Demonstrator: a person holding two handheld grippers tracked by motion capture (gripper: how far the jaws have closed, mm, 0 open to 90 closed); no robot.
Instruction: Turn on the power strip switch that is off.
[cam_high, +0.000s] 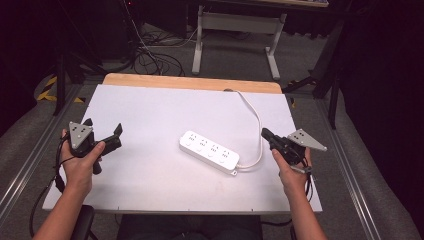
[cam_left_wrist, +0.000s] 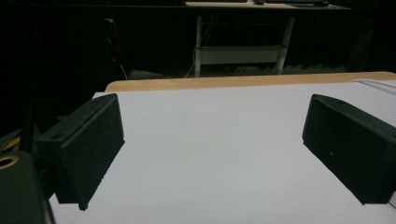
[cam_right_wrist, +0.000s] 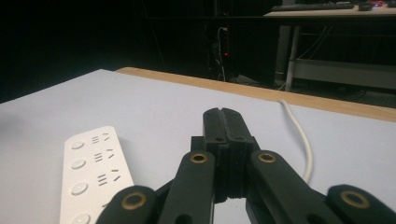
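Observation:
A white power strip (cam_high: 209, 151) with several sockets and round buttons lies near the middle of the white table top (cam_high: 150, 110); its white cable (cam_high: 252, 114) loops from its right end up to the far edge. In the right gripper view the power strip (cam_right_wrist: 93, 172) lies to the left and the cable (cam_right_wrist: 299, 135) to the right. My right gripper (cam_high: 265, 133) hovers just right of the cable, jaws pressed together with nothing between them, as the right gripper (cam_right_wrist: 222, 114) view shows. My left gripper (cam_high: 118, 134) stands open at the table's left side, the left gripper (cam_left_wrist: 212, 154) over bare surface.
A wooden strip (cam_high: 190, 82) runs along the table's far edge. Beyond it stand a white desk frame (cam_high: 235, 30) and tangled cables (cam_high: 150, 55) on the floor. Grey rails run along both sides of the table.

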